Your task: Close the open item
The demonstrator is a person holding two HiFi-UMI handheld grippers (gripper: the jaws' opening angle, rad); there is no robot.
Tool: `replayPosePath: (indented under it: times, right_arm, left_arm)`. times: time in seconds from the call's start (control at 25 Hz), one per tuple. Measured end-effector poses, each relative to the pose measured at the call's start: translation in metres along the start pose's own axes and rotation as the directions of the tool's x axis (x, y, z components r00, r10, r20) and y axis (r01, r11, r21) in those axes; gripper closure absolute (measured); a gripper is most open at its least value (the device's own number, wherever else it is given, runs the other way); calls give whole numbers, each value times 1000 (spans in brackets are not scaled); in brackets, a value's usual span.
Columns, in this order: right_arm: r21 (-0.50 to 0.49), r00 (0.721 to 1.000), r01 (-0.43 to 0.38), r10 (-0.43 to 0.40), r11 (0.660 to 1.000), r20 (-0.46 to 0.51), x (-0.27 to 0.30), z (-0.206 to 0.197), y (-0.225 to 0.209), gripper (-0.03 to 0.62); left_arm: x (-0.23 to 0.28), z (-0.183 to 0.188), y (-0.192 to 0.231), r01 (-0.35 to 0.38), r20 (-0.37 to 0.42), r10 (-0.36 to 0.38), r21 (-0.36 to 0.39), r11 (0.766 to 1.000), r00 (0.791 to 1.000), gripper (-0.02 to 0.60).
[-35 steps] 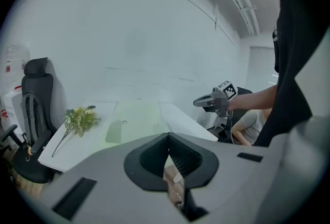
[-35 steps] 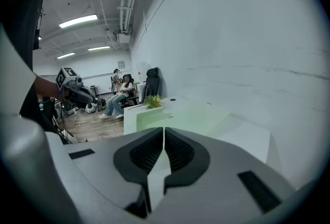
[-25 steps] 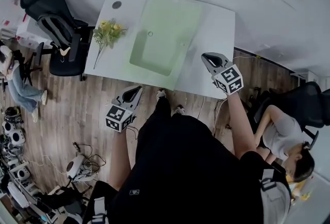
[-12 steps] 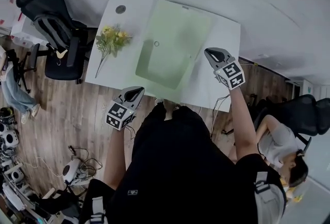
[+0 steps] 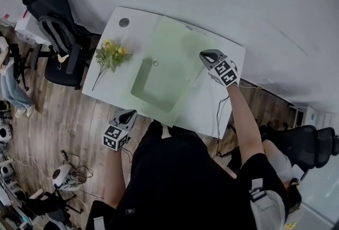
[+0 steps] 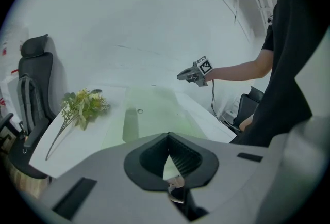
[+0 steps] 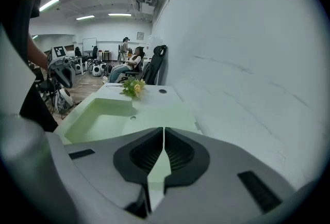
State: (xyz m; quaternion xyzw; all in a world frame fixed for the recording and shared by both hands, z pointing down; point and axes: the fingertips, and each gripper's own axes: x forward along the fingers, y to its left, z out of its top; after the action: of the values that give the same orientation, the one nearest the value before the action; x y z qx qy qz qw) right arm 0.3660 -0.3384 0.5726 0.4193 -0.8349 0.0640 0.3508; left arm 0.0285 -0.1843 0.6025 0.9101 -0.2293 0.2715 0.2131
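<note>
Pale green case (image 5: 164,67) lies open mid-tabletop (image 5: 214,102), long axis near to far: deep half near, flat lid half far. Right tool (image 5: 205,55), jaws together and empty, hangs at the lid's right edge, so it is the nearer one. Left tool (image 5: 128,114), likewise closed and empty, sits off the near edge. Flowers (image 5: 110,53) left of the case, apart. Nothing seems to block the lid.

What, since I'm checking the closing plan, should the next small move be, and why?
Probably lower the right hand-held gripper to the edge of the lid to lift it: the box lies open, lid flat, and that shut, empty gripper hangs beside it.
</note>
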Motion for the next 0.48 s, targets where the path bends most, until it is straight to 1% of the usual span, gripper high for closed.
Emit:
replayPosePath:
  times: [0.24, 0.48]
  right_arm:
    - [-40, 997, -14, 11, 999, -74, 39, -10, -55, 586]
    - [-62, 983, 19, -30, 998, -183, 79, -30, -108, 586]
  left_arm:
    - [11, -14, 4, -77, -44, 75, -50, 996, 996, 577]
    - [18, -31, 14, -131, -108, 123, -71, 989, 987, 577]
